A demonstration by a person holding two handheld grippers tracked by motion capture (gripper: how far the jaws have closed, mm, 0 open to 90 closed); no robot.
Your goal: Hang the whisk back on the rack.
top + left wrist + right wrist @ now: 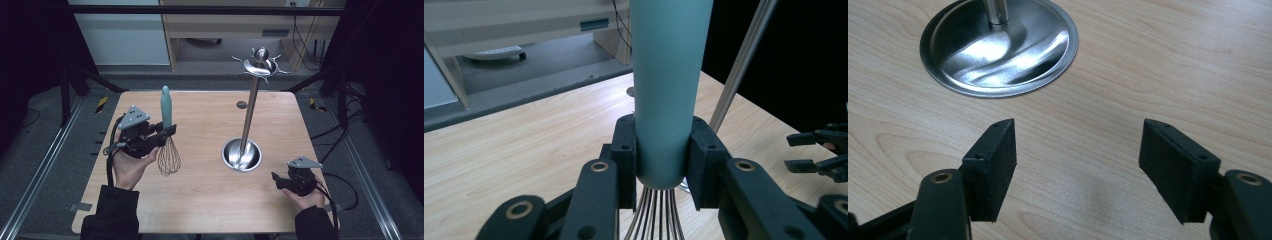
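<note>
While upright, whisk [167,135] clamped in left tongs [167,131], wires below; right tongs [1078,165] apart, empty.

Teal-handled wire whisk [166,131]; black two-jaw grippers; shiny silver metal utensil stand [243,150]; pale wood-grain table [200,190]

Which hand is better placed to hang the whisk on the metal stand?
Left, probably: the left gripper already clamps the whisk upright by its handle. The right gripper is open and empty near the stand's base.
</note>
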